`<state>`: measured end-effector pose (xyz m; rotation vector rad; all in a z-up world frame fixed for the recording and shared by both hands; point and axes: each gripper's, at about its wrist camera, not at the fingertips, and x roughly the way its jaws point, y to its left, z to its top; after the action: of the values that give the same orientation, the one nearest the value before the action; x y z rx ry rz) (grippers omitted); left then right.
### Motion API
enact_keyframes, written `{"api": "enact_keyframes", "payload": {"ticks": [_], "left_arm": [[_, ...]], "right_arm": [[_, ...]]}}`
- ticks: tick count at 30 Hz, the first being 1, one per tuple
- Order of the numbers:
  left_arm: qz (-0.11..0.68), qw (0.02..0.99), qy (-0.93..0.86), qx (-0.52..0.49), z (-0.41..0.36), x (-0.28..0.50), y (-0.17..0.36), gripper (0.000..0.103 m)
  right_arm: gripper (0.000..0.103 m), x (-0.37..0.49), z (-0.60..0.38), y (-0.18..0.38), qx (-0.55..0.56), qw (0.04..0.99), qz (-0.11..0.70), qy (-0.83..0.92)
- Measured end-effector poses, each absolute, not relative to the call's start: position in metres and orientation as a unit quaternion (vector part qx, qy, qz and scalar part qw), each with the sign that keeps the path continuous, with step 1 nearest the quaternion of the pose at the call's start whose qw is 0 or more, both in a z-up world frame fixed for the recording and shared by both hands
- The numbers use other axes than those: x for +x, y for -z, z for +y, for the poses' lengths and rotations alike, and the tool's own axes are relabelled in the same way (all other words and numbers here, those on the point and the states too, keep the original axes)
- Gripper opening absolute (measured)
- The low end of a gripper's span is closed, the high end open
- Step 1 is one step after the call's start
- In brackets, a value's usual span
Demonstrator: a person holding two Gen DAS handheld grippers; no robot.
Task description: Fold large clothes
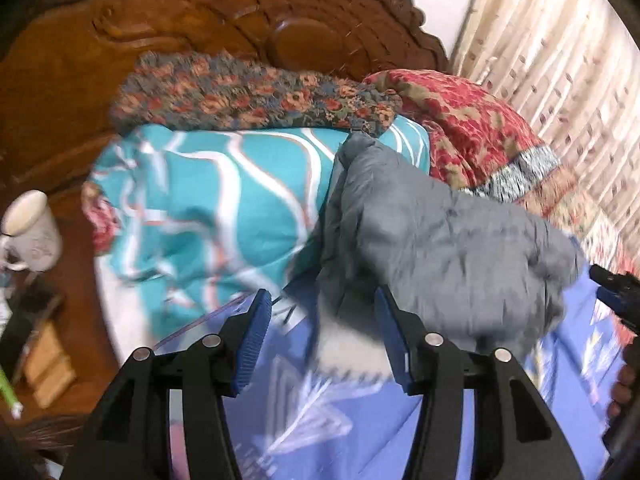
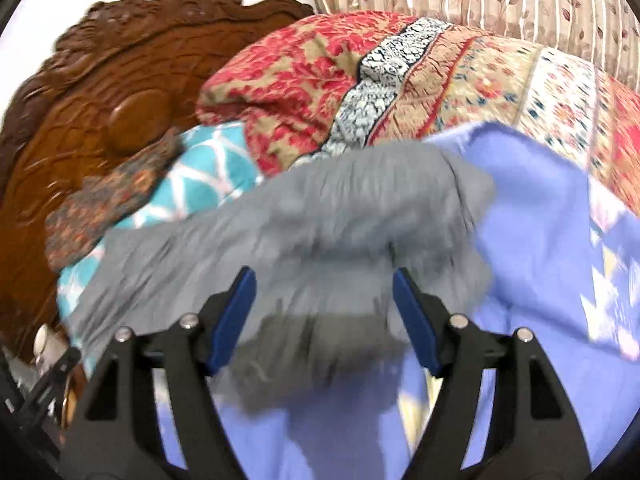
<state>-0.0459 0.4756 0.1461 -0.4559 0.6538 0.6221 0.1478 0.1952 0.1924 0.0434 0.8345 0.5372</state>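
Note:
A crumpled grey garment (image 1: 440, 240) lies in a heap on the blue patterned bedsheet (image 1: 320, 420), resting partly against the teal pillow. My left gripper (image 1: 320, 320) is open and empty, just in front of the garment's near left edge. In the right wrist view the grey garment (image 2: 320, 232) fills the middle. My right gripper (image 2: 324, 300) is open, with its jaws on either side of the garment's near edge, over the blue bedsheet (image 2: 540, 240). The right gripper's tip also shows in the left wrist view (image 1: 612, 284) at the far right.
A teal and white pillow (image 1: 208, 208), a floral cloth (image 1: 248, 92) and a red patterned quilt (image 1: 460, 128) are piled against the carved wooden headboard (image 1: 240, 12). A white mug (image 1: 32, 232) stands on a side table at left. A curtain (image 1: 560, 60) hangs at right.

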Motion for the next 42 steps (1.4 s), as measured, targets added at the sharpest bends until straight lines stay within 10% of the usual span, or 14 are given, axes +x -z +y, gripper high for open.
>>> {"api": "enact_keyframes", "payload": {"ticks": [14,20,42], "left_arm": [[0.384,0.898,-0.188,-0.106,0.312,-0.142,-0.156,0.075],[0.381,0.906,-0.169,-0.075,0.250,-0.169,-0.160,0.097],[0.438,0.890,-0.125,-0.018,0.168,-0.183,-0.140,0.101]], "right_arm": [[0.079,-0.135,0.076,-0.151,0.014,0.879,0.421,-0.224],[0.094,-0.209,0.023,-0.160,0.028,0.904,0.385,-0.183],[0.095,-0.251,-0.030,-0.142,0.108,0.884,0.418,-0.178]]}}
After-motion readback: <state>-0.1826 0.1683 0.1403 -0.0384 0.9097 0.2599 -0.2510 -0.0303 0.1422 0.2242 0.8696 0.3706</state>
